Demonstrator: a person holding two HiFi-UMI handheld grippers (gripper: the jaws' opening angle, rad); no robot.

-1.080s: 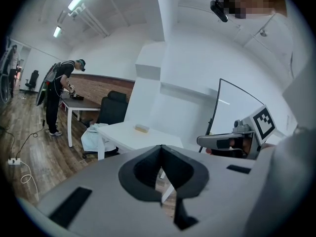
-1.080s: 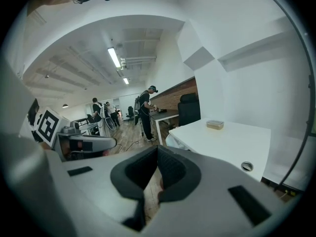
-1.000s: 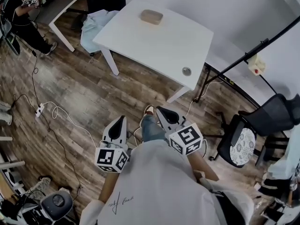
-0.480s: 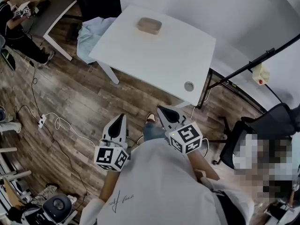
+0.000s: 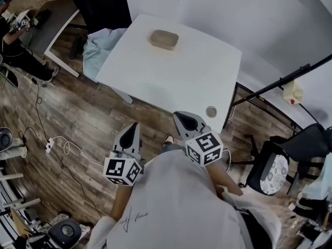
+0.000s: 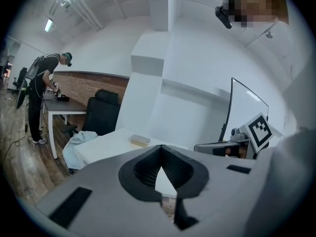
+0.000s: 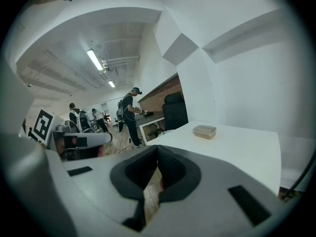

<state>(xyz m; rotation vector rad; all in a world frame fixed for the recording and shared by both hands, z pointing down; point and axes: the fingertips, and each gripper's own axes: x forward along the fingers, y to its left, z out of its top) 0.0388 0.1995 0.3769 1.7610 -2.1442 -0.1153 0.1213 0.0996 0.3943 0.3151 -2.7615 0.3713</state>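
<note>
Both grippers are held in front of the person's body, above the wooden floor, short of a white table (image 5: 197,82). The left gripper (image 5: 133,127) is shut with nothing between its jaws; its view (image 6: 160,150) looks toward the table (image 6: 106,141). Also shut and empty, the right gripper (image 5: 179,116) hangs just before the table's near edge (image 7: 247,149). A small tan lidded container (image 5: 164,39) lies at the table's far side, seen as well in the left gripper view (image 6: 139,140) and the right gripper view (image 7: 204,131).
A round cable hole (image 5: 211,111) sits near the table's near corner. A black chair (image 5: 101,4) with a light-blue cloth (image 5: 96,43) stands at the far left. An office chair (image 5: 267,165) and a black stand (image 5: 280,84) are on the right. Another person (image 5: 13,25) works at a far desk.
The table and container have come closer in all views as the person walks toward them. Both grippers stay shut and level.
</note>
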